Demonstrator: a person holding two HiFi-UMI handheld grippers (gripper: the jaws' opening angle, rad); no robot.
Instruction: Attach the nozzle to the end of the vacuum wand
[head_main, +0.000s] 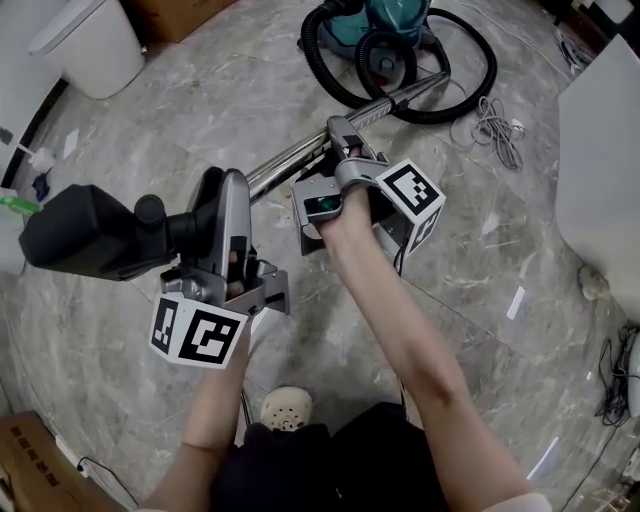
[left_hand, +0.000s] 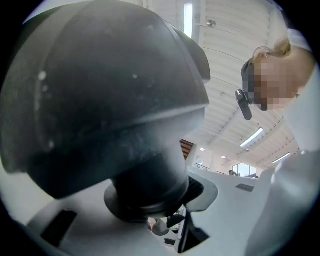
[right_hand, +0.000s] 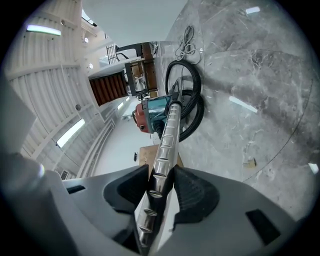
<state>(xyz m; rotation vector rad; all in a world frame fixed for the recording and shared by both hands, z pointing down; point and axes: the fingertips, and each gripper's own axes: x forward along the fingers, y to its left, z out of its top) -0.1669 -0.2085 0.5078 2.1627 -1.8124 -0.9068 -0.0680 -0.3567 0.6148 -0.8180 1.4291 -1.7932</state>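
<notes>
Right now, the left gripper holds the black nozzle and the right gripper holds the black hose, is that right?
Not quite. The right gripper is shut on the shiny metal wand, not the black hose; the right gripper view shows it. The left gripper does hold the black nozzle.

The nozzle (head_main: 90, 235) is being held between the jaws of the left gripper (head_main: 222, 190), its body lying left of them. Just to the right, the wand (head_main: 300, 155) is being clamped by the right gripper (head_main: 342, 132) and is being stretched away toward the vacuum cleaner (head_main: 385, 30) on the floor (head_main: 520, 230) behind. The hose (head_main: 470, 60) is being looped around the cleaner, with a cable (head_main: 490, 125) lying to its right.
</notes>
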